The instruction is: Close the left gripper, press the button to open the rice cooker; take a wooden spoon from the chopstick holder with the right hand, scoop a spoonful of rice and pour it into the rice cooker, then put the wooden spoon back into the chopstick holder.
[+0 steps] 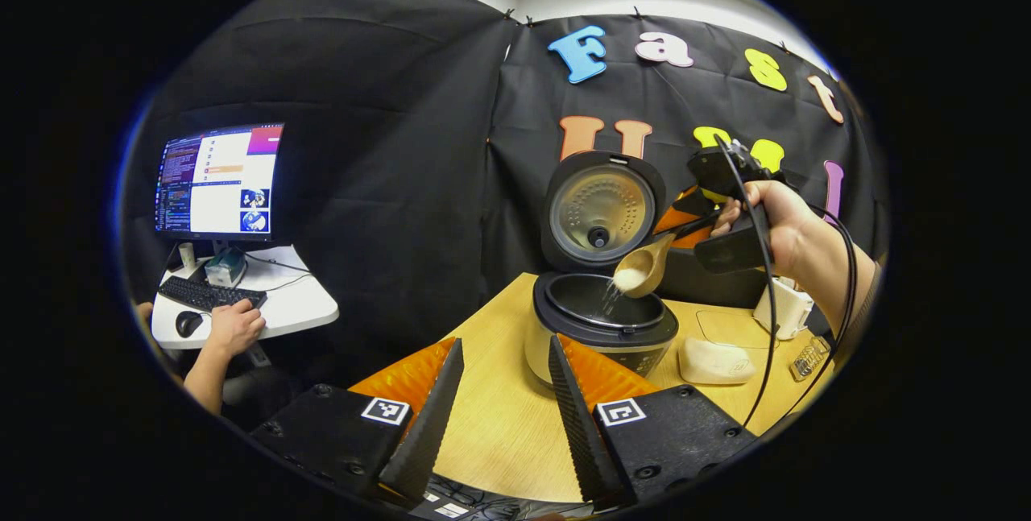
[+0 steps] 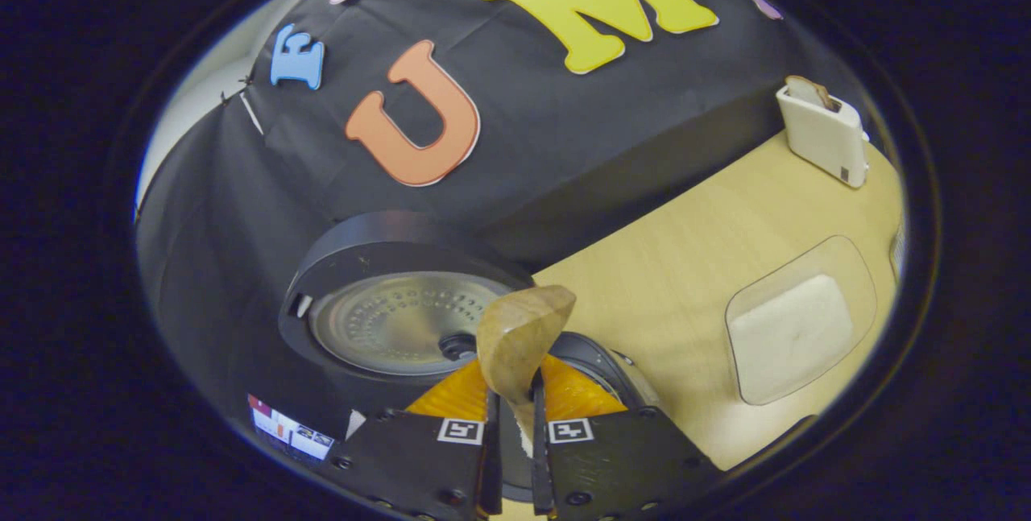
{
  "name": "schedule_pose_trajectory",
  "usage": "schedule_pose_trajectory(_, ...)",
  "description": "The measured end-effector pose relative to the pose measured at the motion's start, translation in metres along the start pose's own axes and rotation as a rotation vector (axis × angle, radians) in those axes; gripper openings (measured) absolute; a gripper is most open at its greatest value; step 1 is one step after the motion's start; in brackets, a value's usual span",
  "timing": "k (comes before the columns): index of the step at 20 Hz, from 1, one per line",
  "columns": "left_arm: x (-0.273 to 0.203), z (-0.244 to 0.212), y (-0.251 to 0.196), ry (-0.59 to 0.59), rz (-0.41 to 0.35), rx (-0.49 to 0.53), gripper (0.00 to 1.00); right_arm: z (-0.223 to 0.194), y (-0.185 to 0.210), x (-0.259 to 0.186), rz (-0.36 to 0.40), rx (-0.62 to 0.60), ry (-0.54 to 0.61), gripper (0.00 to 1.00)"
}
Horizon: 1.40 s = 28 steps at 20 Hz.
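In the left gripper view, the left gripper (image 1: 503,416) sits released short of the open rice cooker (image 1: 602,326), rice falling from the tilted wooden spoon (image 1: 644,267); the right gripper view shows the right gripper (image 2: 512,424) clenched on the handle.

A pale tan wooden spoon (image 1: 644,266) is spilling white rice (image 1: 627,278) into the rice cooker (image 1: 602,326), whose black rim is ringing a dark pot; its silver, dotted inner lid (image 1: 600,213) is gleaming at twelve o'clock. The light wood-grain table (image 1: 499,416) is carrying a clear container of white rice (image 2: 793,326) at three o'clock.
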<state>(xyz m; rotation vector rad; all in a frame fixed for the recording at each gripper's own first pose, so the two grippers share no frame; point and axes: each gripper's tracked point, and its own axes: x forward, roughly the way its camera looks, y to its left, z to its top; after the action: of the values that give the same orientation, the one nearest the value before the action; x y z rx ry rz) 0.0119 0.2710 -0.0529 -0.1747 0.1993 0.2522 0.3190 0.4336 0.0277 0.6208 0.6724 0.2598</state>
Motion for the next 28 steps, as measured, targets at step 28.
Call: schedule_pose_trajectory(28,0.001,-0.001,0.0,-0.008,0.003,0.058,0.7,-0.022,0.046,0.001,-0.189,-0.967,-0.242,0.1)
